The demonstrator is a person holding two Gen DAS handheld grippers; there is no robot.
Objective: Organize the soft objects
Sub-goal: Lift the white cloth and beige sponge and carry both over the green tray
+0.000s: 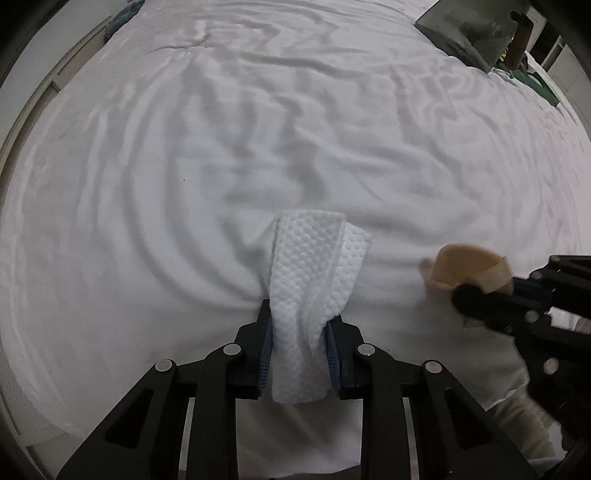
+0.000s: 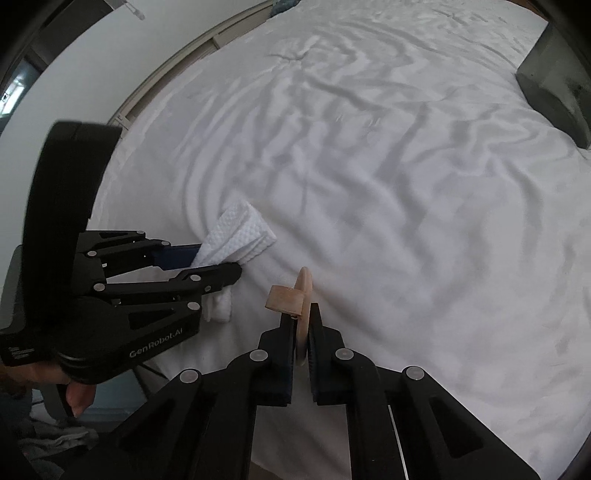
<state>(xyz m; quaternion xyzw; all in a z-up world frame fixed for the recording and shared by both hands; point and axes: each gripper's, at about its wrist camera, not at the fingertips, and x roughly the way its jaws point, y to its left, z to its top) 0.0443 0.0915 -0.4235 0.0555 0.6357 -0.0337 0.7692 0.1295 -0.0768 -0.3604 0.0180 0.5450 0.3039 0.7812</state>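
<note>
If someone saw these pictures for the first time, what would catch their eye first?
Probably the left gripper, shut on a dimpled white cloth low in the middle of a rumpled white bed sheet. Next, to its right, the right gripper pinches a tan wooden ring edge-on.

**Rumpled white bed filled the room**

A wide white sheet [image 1: 295, 122], creased in long ripples, spread ahead of both claws under soft, even light. A grey pillow [image 1: 465, 33] lay at the far right corner. Far left of the claws, a pale wall [image 2: 122, 62] ran along the bed's edge [image 2: 177, 77], beside a dim doorway [image 2: 18, 92].
</note>
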